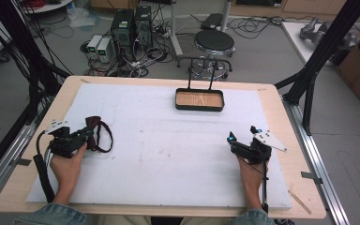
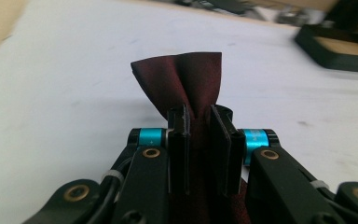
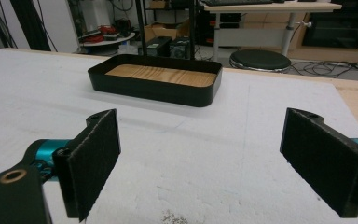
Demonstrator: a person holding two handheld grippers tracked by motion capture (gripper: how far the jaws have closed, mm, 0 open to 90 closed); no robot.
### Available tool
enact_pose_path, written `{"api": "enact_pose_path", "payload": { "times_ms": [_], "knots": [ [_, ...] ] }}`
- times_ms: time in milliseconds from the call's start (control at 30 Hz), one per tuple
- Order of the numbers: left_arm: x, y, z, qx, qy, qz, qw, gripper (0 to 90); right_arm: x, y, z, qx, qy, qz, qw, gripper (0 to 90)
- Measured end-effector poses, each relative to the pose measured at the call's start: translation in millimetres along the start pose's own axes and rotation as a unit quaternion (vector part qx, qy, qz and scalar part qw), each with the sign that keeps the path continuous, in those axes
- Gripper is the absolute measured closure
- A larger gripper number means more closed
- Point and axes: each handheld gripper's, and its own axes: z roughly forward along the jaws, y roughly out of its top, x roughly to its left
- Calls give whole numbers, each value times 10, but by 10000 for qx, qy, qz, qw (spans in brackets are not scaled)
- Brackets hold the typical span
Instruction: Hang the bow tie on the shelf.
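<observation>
Dark red cloth [image 2: 186, 79], bunched into a fan shape, is pinched between the jaws of the left gripper [image 2: 199, 149]; in the left gripper view the two pads press in on the gathered fabric, which flares out beyond them and also runs back toward the camera between the jaws. From the high view the left gripper [image 1: 86, 136] sits at the left side of the white foam mat [image 1: 159, 154], held by the left hand [image 1: 67, 166], and the same cloth [image 1: 93, 124] shows with a dark thin loop [image 1: 105, 138], a strap or cord, lying on the mat just beside it. Whether the cloth rests on the mat or is slightly raised cannot be told. Right gripper [image 1: 243, 133] is at the right side of the mat, held by the right hand [image 1: 251, 176], jaws spread wide with nothing between them; the right gripper view confirms bare mat between the two pads [image 3: 95, 161]. A black tray with a wooden floor [image 1: 200, 107] sits at the far centre of the mat, well apart from both grippers. The mat lies on a light wooden table [image 1: 281, 117]. A black stool [image 1: 214, 41] stands on the floor beyond the table.
</observation>
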Motion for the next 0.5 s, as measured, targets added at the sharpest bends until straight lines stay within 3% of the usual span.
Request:
{"api": "enact_pose_path", "payload": {
  "times_ms": [100,167,200,267,300,333,400,433,500],
  "knots": [
    [-143,100,-2,-93,-448,269,9986,776,1,1,-1,-4,1,-1,10000,113],
    [-204,137,5,-145,-559,383,9976,775,0,1,-2,-4,17,-1,10000,113],
    [-321,215,34,-197,-821,601,9946,776,-2,2,-1,-14,18,-7,10000,113],
    [-443,293,106,-249,-997,702,9922,776,-7,1,0,-30,23,-12,10000,113],
    [-443,293,106,-249,-997,702,9922,775,-6,2,-1,-31,24,24,10000,113],
    [-557,373,201,-256,-1233,765,9891,775,-9,1,-2,-36,35,38,10000,113],
    [-677,452,299,-227,-1354,893,9865,776,-19,2,-4,-43,34,60,10000,113],
    [-677,452,299,-227,-1354,893,9865,776,-23,1,-5,-40,50,70,10000,113],
    [-783,533,394,-188,-1500,1011,9833,776,-24,1,-5,-44,62,90,9999,113]
  ]
}}
